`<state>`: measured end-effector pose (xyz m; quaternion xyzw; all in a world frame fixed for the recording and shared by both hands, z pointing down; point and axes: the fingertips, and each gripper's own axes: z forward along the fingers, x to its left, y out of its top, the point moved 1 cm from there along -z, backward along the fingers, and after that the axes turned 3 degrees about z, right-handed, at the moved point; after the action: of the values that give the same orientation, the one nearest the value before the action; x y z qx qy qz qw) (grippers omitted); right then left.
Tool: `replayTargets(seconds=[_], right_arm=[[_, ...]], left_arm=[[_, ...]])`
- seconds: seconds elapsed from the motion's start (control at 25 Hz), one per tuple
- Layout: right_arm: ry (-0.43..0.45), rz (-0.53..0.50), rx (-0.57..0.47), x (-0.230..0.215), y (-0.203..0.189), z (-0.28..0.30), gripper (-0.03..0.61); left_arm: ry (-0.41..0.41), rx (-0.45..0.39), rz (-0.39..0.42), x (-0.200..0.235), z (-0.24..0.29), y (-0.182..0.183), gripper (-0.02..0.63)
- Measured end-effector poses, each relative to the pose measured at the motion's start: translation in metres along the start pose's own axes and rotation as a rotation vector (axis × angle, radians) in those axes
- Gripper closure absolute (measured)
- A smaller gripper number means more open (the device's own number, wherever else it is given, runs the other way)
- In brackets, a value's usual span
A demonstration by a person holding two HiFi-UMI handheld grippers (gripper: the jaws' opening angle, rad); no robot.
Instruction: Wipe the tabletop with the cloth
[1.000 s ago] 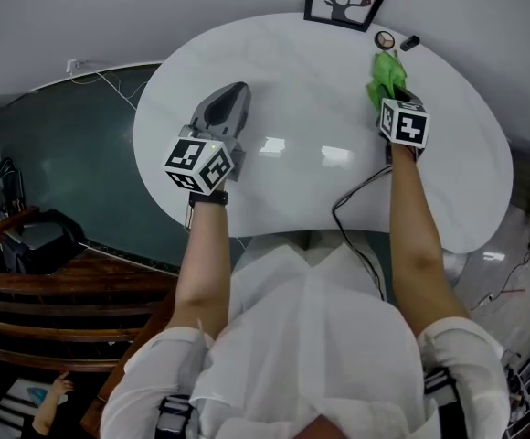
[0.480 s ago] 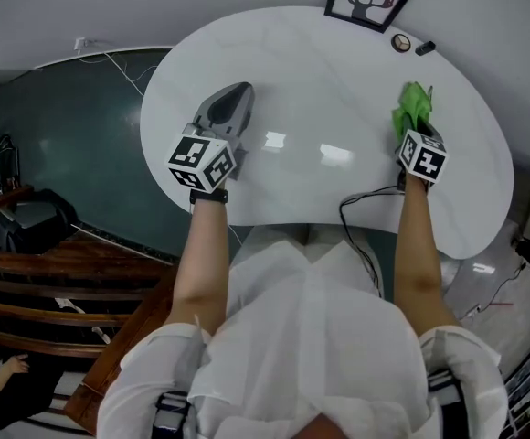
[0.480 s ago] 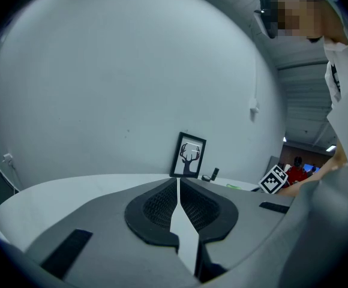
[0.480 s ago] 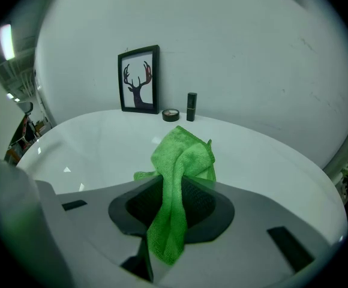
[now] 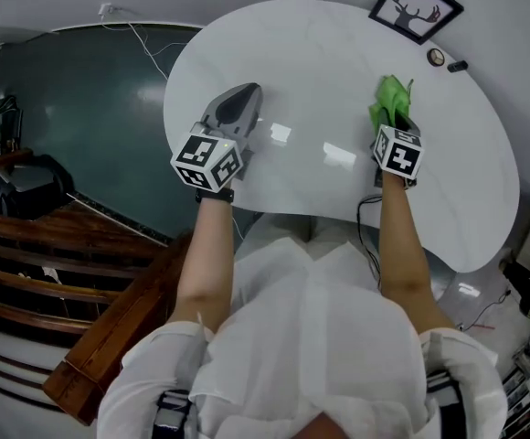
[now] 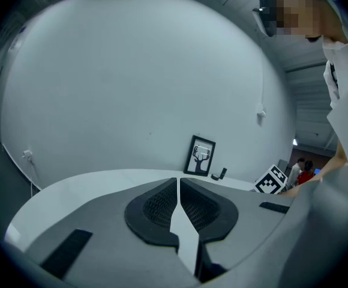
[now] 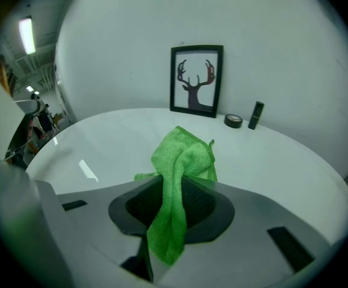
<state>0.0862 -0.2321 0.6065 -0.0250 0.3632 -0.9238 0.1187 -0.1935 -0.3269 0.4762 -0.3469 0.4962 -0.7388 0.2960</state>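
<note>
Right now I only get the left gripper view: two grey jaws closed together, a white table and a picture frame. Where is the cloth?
Observer: The green cloth is pinched in the right gripper; the right gripper view shows it running down between the jaws.
Operator: Is it wiping the table?
Observer: Its bunched end sticks out ahead of the jaws over the white table. I can't tell whether it presses on the surface.
Operator: And where is my gripper compared with that one?
Observer: In the head view, the left gripper is over the table's left part, the right gripper toward its right, with bare tabletop between them.
</note>
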Motion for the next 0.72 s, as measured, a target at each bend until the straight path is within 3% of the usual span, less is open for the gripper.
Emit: replayTargets(seconds=[0.72], right_arm=[[0.293,-0.295,0.009,0.269,0.029,0.038,0.495]], left_arm=[[0.266,-0.035,-0.094,0.082,-0.139,-0.035,0.587]])
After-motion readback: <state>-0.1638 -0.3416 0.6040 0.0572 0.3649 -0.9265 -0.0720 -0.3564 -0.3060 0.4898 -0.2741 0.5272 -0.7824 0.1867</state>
